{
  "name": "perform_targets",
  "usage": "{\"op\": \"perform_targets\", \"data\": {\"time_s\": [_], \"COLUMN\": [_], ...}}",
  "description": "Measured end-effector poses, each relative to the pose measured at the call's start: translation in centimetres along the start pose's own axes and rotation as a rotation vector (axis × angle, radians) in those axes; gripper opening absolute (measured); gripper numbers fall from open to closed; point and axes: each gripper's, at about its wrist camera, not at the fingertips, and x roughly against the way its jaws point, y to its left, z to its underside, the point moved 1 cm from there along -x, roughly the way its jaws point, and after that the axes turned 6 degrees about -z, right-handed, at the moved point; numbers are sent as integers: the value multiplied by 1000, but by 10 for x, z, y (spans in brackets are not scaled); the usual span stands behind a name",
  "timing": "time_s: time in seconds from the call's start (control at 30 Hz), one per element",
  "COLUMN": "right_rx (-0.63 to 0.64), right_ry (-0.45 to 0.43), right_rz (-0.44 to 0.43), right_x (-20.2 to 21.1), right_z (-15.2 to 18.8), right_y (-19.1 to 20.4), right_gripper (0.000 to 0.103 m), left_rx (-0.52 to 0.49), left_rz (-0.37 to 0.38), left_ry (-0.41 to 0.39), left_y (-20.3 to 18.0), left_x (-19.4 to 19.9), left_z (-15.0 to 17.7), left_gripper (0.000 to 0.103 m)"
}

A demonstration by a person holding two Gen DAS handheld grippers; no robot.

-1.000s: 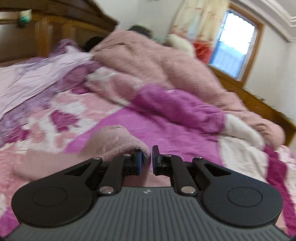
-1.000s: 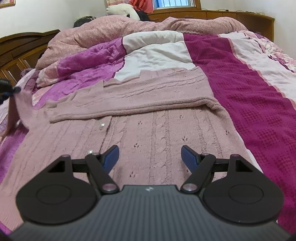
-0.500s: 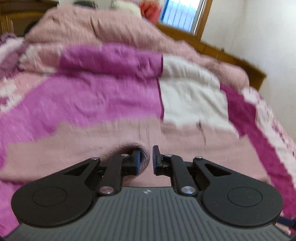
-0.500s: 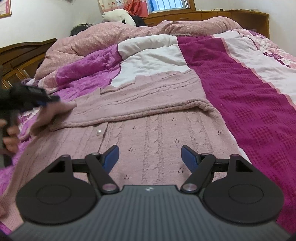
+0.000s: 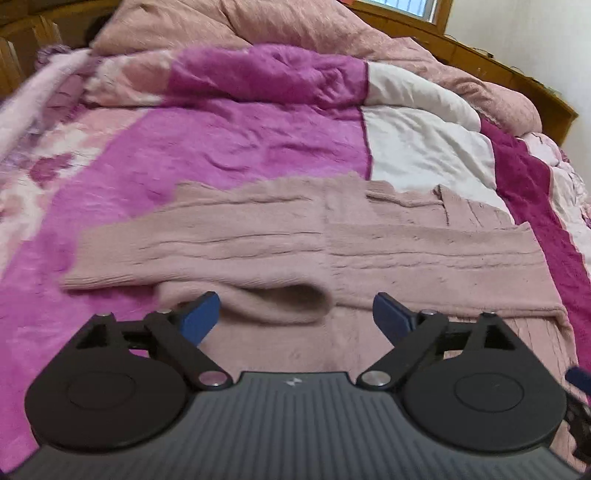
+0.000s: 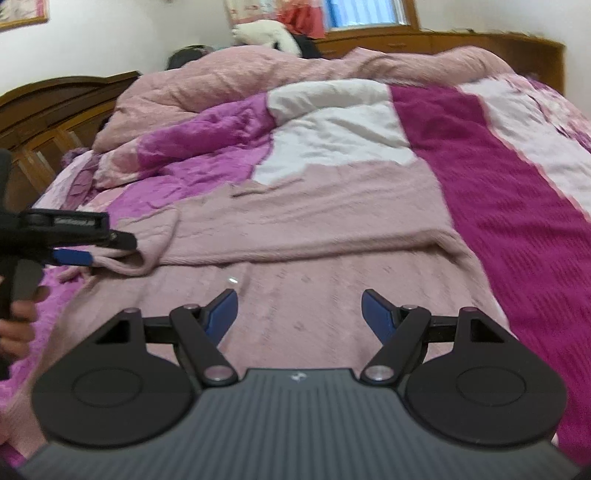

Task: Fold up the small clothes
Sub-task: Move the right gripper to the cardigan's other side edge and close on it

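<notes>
A pale pink cable-knit sweater (image 5: pixel 406 251) lies flat on the bed, also in the right wrist view (image 6: pixel 314 221). One sleeve is folded across its chest. The second sleeve's cuff (image 5: pixel 273 299) lies on the body just ahead of my left gripper (image 5: pixel 295 317), which is open and empty. From the right wrist view the left gripper (image 6: pixel 74 254) hovers at that cuff (image 6: pixel 140 258). My right gripper (image 6: pixel 299 314) is open and empty above the sweater's lower body.
The bed carries a magenta, white and pink patchwork quilt (image 5: pixel 229 147). A heaped pink duvet (image 6: pixel 258 74) lies at the far side, with a dark wooden headboard (image 6: pixel 55 107) at the left and a window (image 6: pixel 365 14) behind.
My left gripper carried the second sleeve from the left across the sweater, then opened and released it. The right gripper stayed open, shifting slightly.
</notes>
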Motion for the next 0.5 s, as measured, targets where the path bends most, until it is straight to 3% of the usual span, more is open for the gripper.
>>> {"op": "perform_targets", "data": {"time_s": [0.13,0.37,0.5], "right_rx": [56,187,247], "right_ry": [7,29,43], "right_rz": [-61,-130,-159], "right_x": [-12,-42,-63], "right_z": [-13,-31,-37], "right_y": [26,81,111], "right_gripper": [75,75,75], "left_rx": [121,245,301], "left_rz": [-19,-223,-302], "left_ry": [10,19,40], "left_y": [35,91,114], "left_x": [28,25,18], "left_z": [7,23,32], "left_gripper": [100,100,100]}}
